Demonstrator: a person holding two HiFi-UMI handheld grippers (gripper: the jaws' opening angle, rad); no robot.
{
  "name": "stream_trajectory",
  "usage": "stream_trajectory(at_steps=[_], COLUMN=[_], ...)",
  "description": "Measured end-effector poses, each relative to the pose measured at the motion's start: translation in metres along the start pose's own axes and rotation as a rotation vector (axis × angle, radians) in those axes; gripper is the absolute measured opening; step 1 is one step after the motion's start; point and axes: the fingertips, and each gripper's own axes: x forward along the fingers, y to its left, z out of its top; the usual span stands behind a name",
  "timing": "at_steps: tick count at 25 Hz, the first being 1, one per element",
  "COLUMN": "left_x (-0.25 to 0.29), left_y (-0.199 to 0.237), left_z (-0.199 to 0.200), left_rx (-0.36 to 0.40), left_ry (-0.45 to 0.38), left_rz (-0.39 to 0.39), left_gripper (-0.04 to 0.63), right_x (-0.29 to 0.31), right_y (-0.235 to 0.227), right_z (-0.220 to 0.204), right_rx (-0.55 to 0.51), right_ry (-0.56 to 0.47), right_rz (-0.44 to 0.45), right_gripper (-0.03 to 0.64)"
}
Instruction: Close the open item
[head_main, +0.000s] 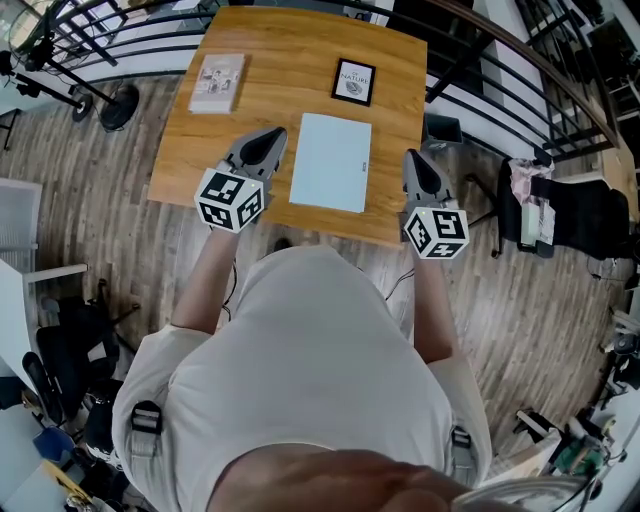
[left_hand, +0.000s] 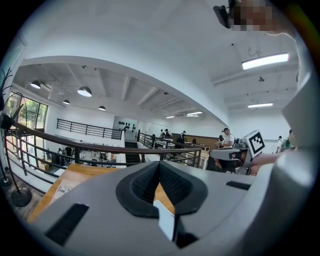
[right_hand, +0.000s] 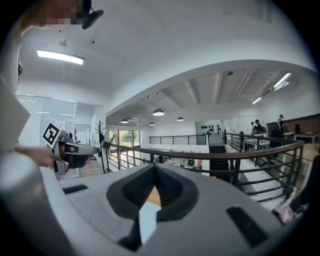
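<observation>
The pale blue laptop (head_main: 330, 160) lies flat and shut, lid down on its base. It sits on the wooden table (head_main: 285, 75), near the front edge and about midway across, its long sides running away from the person.

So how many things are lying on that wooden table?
3: a closed laptop in the middle, a pale book far left, a black Nature book far right.

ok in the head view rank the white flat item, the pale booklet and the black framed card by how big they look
1. white flat item, clearly largest
2. pale booklet
3. black framed card, a little smaller than the booklet; both lie about equally far back, so that order should hold
</observation>
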Motion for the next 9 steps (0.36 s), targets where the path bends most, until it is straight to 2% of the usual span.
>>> stream_trajectory(at_steps=[9], left_x=[-0.0037], left_y=[0.0011], left_z=[-0.0052], left_rx=[-0.014], left_ry=[0.002], left_rz=[0.008], left_gripper=[-0.005], right_x=[0.0015], right_y=[0.0017], right_z=[0.0017], right_rx=[-0.007], right_ry=[-0.003], right_rz=[0.001], right_gripper=[0.003])
